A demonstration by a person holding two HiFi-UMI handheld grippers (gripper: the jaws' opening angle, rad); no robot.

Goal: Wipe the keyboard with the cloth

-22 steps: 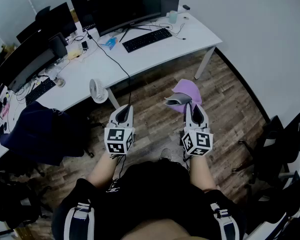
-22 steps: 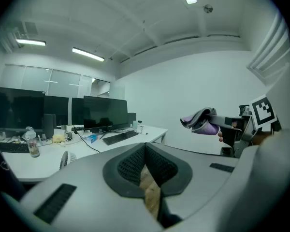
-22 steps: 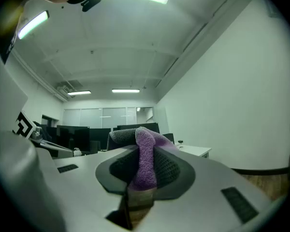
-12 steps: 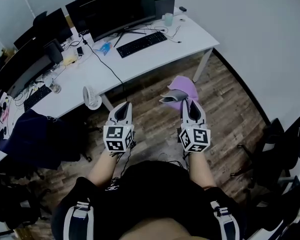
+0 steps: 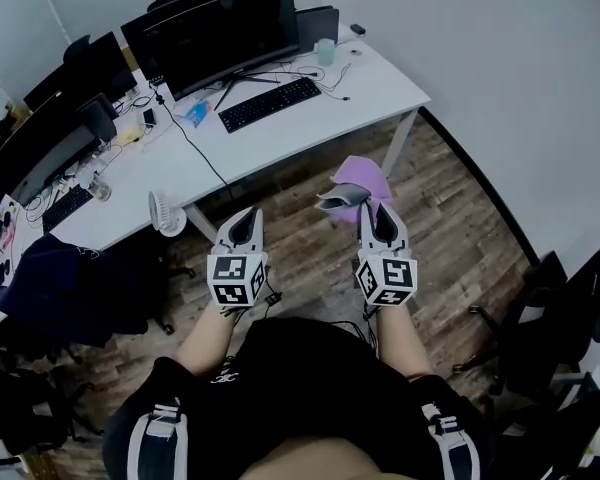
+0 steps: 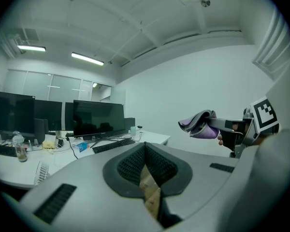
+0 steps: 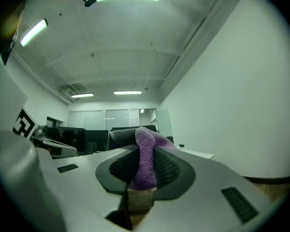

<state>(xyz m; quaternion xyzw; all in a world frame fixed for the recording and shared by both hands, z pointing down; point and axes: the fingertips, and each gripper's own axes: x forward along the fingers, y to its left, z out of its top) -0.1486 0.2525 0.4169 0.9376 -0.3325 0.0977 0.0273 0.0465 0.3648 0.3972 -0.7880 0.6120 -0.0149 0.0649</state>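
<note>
A black keyboard (image 5: 270,104) lies on the white desk (image 5: 320,128) in front of a wide monitor, well ahead of both grippers. In the left gripper view the keyboard (image 6: 113,145) appears far off. My right gripper (image 5: 376,211) is shut on a purple and grey cloth (image 5: 355,183), which sticks up from between the jaws (image 7: 146,163). My left gripper (image 5: 243,226) is held beside it at the same height, its jaws closed together with nothing in them (image 6: 145,148). Both hang over the wooden floor, short of the desk.
The desk carries a curved monitor (image 5: 220,28), a cup (image 5: 325,50), cables and small items. A small white fan (image 5: 165,213) stands at the desk's near edge. A dark jacket (image 5: 50,288) lies at left and black chairs (image 5: 565,308) at right.
The desk has drifted slightly left and lower in the head view. Both grippers keep nearly the same pose, and the cloth stays clamped in the right one.
</note>
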